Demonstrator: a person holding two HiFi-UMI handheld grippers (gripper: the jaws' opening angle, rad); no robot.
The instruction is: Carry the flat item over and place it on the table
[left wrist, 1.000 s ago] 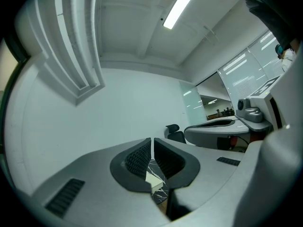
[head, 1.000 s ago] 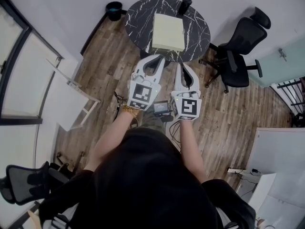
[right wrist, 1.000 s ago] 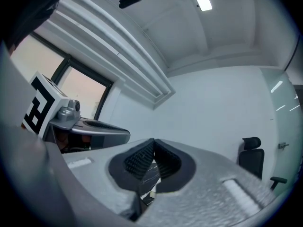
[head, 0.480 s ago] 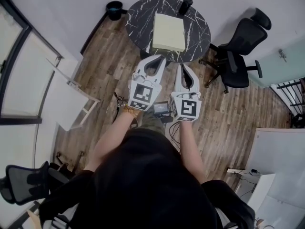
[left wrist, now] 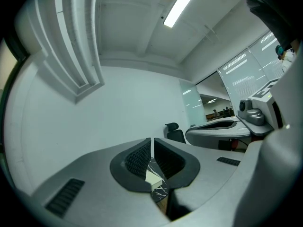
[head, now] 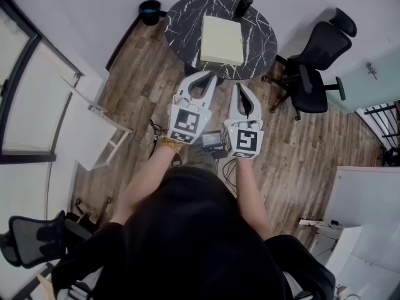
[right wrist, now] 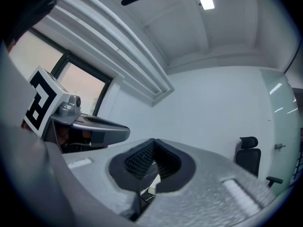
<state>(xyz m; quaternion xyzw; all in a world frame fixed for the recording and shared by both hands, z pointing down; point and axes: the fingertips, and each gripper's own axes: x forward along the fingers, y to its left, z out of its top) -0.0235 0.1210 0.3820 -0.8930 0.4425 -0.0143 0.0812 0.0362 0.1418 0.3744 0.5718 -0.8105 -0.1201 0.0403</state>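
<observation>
I hold both grippers out in front of me, side by side and level, aimed at the round dark marble table (head: pixel 181 27) on the far side of the wooden floor. The left gripper (head: pixel 211 75) slants a little to the right, and from the head view its tips meet the table's near rim. The right gripper (head: pixel 239 86) runs almost straight ahead, with its tips just short of that rim.

My left forearm (head: pixel 147 180) comes in from the left with the elbow pushed outward. My right forearm (head: pixel 247 189) reaches forward more directly. The left marker cube (head: pixel 187 122) and the right marker cube (head: pixel 244 139) both face up toward my head camera.

In the left gripper view the ribbed pads are pressed together, leaving only a thin seam with nothing between them. The right gripper view shows the same, with the jaws closed on nothing.

The flat item (head: pixel 221 40), a pale square slab, lies flat on the table. It sits right of centre, with its near edge close to the table's near rim, and neither gripper touches it. A dark bottle (head: pixel 242 5) stands just beyond it at the far rim, and a black office chair (head: pixel 312 74) stands right of the table.
</observation>
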